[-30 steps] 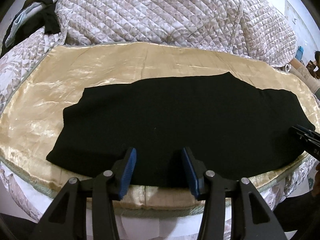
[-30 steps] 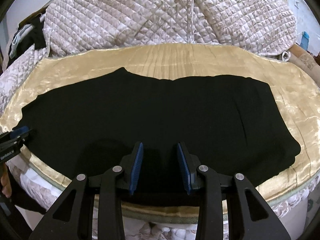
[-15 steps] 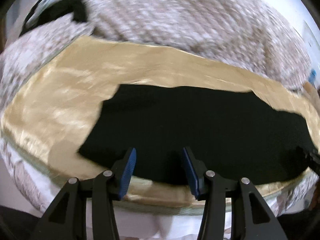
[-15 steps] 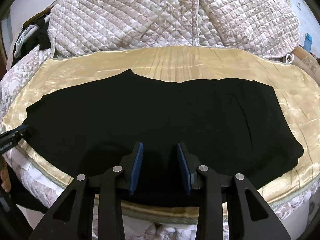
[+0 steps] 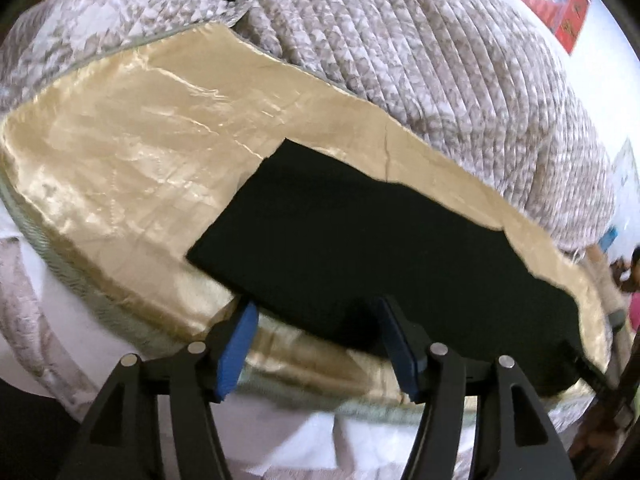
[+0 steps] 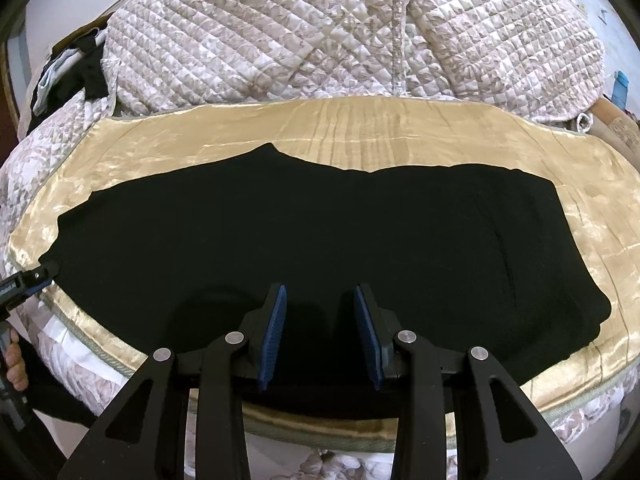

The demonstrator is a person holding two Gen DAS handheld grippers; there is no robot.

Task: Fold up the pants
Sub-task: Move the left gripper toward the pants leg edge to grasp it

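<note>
Black pants (image 6: 320,248) laid flat on gold sheet (image 6: 360,144). Left gripper (image 5: 316,344) spread at near hem; right gripper (image 6: 320,336) spread, nothing pinched.

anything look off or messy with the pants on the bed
Nothing stands out. The black pants lie flat on the gold sheet, far edge a little uneven. Both tools, left and right, are open at the near edge.
</note>
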